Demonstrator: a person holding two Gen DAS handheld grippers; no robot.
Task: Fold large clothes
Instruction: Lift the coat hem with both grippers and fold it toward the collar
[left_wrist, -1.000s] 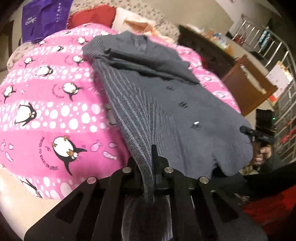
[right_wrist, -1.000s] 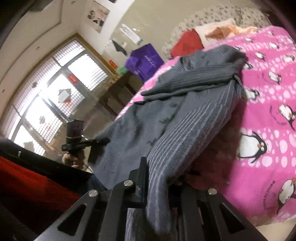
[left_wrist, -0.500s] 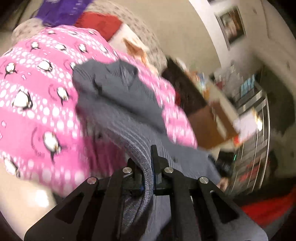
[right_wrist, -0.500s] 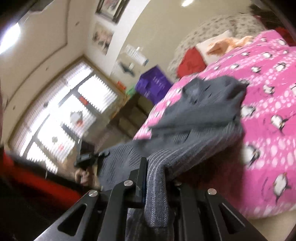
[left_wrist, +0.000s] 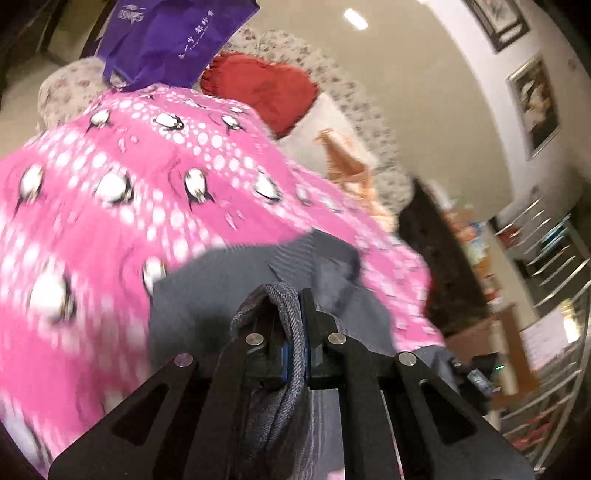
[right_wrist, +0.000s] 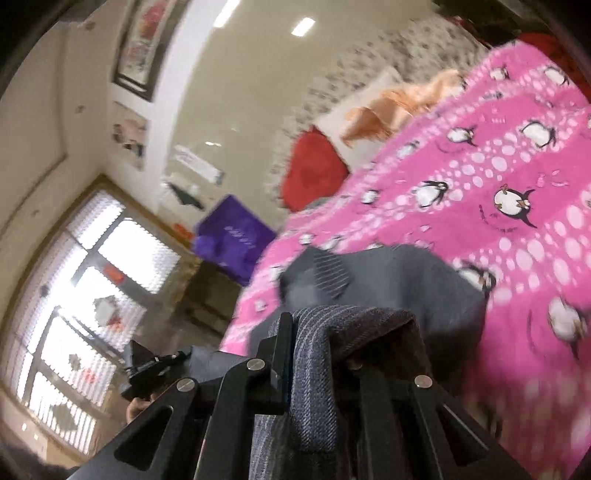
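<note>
A grey pinstriped garment (left_wrist: 236, 280) lies on the pink penguin blanket (left_wrist: 110, 206) of a bed. My left gripper (left_wrist: 293, 306) is shut on a bunched edge of this cloth, which hangs down between its black fingers. In the right wrist view the same grey garment (right_wrist: 406, 280) drapes over my right gripper (right_wrist: 317, 325), which is shut on a fold of it; the cloth hides the right finger. The left gripper (right_wrist: 155, 369), held in a hand, shows small at the lower left of that view. Both views are blurred.
A purple bag (left_wrist: 173, 33), a red heart cushion (left_wrist: 266, 92) and an orange cloth (left_wrist: 343, 162) lie at the head of the bed. Dark furniture and metal shelves (left_wrist: 546, 266) stand to the right. A bright window (right_wrist: 81, 288) fills the left of the right wrist view.
Both grippers have swept fast toward the head of the bed, carrying the garment's lower edge over its upper part. The spread garment now looks much shorter, and both views have rolled.
</note>
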